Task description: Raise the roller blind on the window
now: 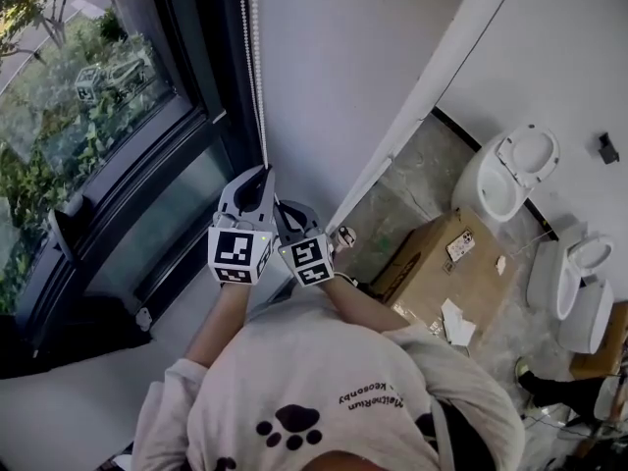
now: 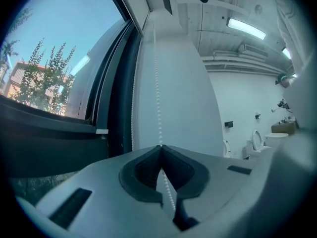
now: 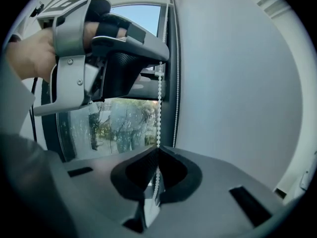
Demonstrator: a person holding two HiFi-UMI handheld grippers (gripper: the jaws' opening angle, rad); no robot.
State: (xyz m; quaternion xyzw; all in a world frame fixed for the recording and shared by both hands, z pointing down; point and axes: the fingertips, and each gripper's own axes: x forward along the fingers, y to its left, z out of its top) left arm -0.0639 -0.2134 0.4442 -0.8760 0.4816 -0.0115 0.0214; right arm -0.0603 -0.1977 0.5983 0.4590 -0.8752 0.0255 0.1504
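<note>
Just beyond the person's white shirt (image 1: 324, 391), both tools are gripping one strand of the bead chain (image 1: 258, 86), which is hanging straight down between the dark window frame (image 1: 196, 47) and the white wall (image 1: 343, 57). The left tool (image 2: 159, 148) is pinching it higher up and the right tool (image 3: 158, 151) is pinching it directly below, jaws closed on the beads. Any pull is looking to run straight down that vertical line, while the roller blind itself is sitting out of sight above.

Grey left tool (image 1: 263, 173); paw-print shirt (image 1: 324, 381)
</note>
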